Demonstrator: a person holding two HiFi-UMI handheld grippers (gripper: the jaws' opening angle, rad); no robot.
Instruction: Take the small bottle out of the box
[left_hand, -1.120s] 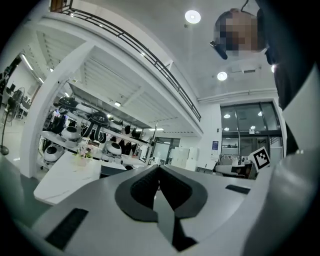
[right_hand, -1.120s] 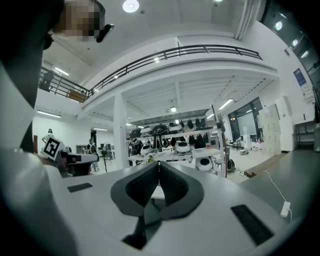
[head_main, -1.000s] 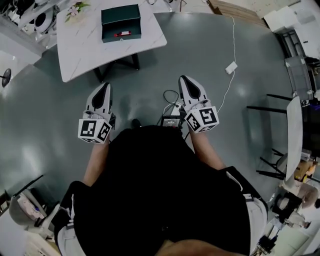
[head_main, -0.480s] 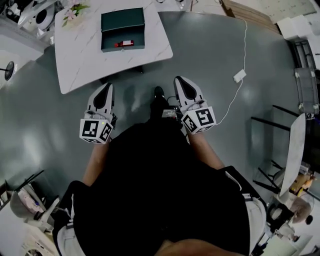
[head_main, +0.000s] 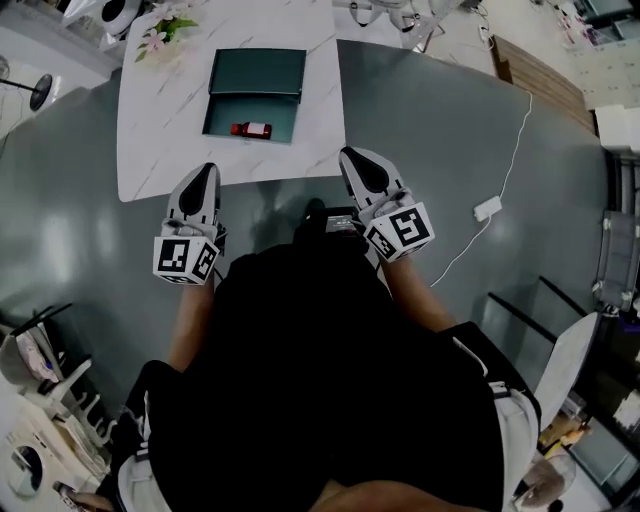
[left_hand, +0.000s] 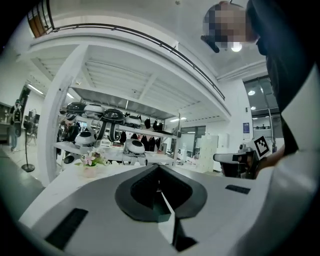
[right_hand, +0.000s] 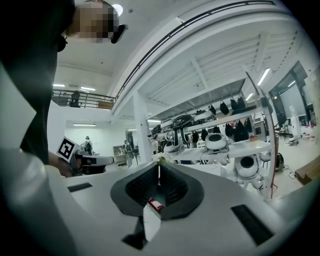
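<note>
Head view shows bottle inside box.

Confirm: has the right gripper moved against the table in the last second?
Yes. The right gripper has advanced toward the white table: its tip now sits by the table's near corner; earlier, open floor separated them.

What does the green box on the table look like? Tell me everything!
The box is dark green and rectangular, maybe stiff card. It is open, with its lid lying flat just beyond it. It rests flat on the white marble table. A small red bottle lies on its side inside. Nothing else touches it.
</note>
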